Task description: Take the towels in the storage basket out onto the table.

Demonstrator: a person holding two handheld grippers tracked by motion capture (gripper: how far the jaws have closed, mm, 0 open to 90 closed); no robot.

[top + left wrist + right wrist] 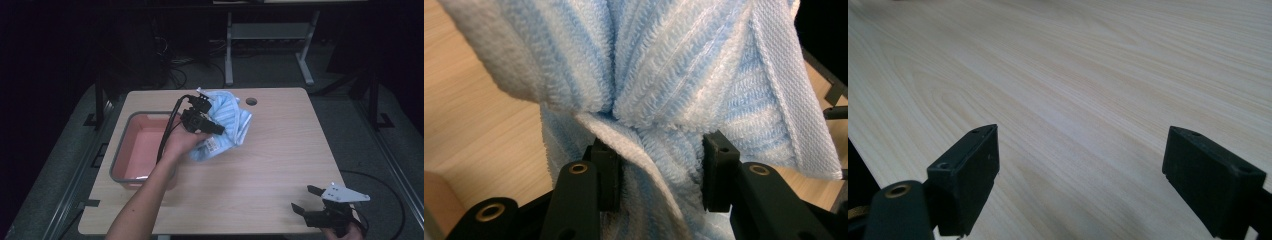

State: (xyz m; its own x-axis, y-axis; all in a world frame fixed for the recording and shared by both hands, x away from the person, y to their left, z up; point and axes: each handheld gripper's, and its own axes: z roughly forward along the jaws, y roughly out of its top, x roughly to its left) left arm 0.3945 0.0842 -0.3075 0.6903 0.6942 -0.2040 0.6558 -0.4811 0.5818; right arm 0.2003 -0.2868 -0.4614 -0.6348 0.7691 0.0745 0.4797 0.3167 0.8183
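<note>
Towel [227, 125] is the thing in hand: a blue-and-white striped bundle lying toward the far edge of the table [280, 165], just beside the pink tub [142, 145] at the left edge. From the high view, my left gripper [207, 122] has it bunched from the tub side, while my right gripper [305, 200] waits near the near right corner.

Left gripper view: the jaws pinch a thick fold of towel [659, 100], and cloth spills around both pads. I judge the grip sound, but I should lift high enough that the trailing hem clears the tub's rim.

Right gripper view: my jaws stand wide with nothing between them, over bare wood [1073, 90], ready to catch a loose corner if needed.
</note>
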